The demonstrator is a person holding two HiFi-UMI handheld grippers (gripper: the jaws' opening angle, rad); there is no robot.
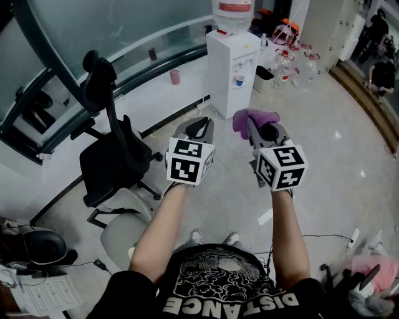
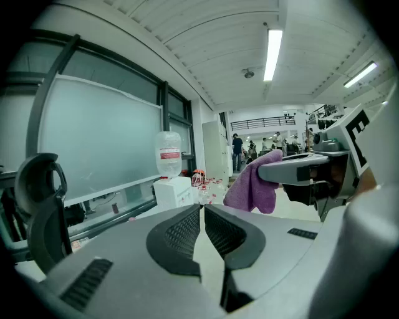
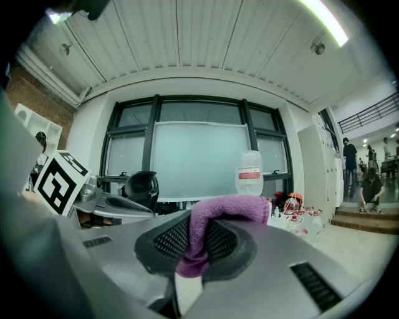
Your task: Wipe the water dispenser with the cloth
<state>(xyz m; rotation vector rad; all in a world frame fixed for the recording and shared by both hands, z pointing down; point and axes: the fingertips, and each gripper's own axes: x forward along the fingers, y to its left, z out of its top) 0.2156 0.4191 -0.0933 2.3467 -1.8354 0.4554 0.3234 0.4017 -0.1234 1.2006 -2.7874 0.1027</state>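
A white water dispenser [image 1: 232,70] with a clear bottle [image 1: 232,15] on top stands against the window wall, some way ahead of both grippers. My right gripper [image 1: 254,126] is shut on a purple cloth [image 1: 252,118], which bunches out past the jaws [image 3: 212,232]. Beside it, my left gripper [image 1: 198,126] is shut with nothing in it; its pads [image 2: 181,233] meet at the tip. The dispenser [image 2: 174,190] appears small beyond the left jaws, and only its bottle [image 3: 249,173] rises above the cloth in the right gripper view.
A black office chair [image 1: 112,149] stands to the left near the wall, with a second pale chair [image 1: 121,227] close by my left arm. Bottles and red-trimmed items [image 1: 290,56] clutter the floor right of the dispenser. People [image 1: 381,75] are at the far right.
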